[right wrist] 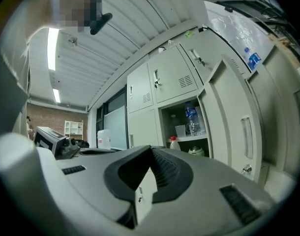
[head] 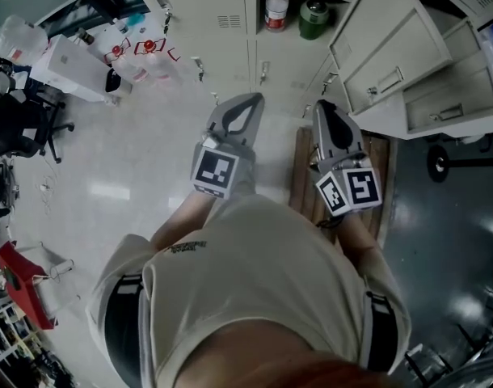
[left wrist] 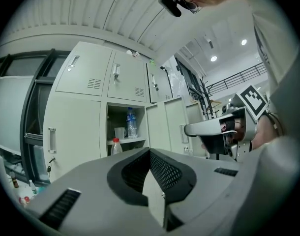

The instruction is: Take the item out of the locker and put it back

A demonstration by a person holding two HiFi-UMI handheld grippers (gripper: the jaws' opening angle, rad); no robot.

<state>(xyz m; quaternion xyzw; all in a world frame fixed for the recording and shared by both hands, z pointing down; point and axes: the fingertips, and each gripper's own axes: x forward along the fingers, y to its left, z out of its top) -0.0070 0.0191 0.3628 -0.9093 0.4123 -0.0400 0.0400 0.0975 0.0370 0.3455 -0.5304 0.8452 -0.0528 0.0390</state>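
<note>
The open locker compartment (head: 295,6) is at the top of the head view, with a red-capped bottle (head: 276,5) and a green container (head: 313,18) inside. In the gripper views a clear water bottle (left wrist: 132,123) and a cup (left wrist: 120,132) stand on the shelf above the red-capped bottle (left wrist: 115,146); the right gripper view shows the same water bottle (right wrist: 191,119) and red-capped bottle (right wrist: 174,142). My left gripper (head: 245,107) and right gripper (head: 327,111) are side by side, pointing at the lockers from a distance. Both have jaws closed tip to tip with nothing between them.
The locker's door (head: 392,47) swings open to the right. A wooden board (head: 305,186) lies on the floor under my right gripper. An office chair (head: 20,120) and a cluttered white table (head: 77,63) stand at the left. A wheeled frame (head: 438,164) is at the right.
</note>
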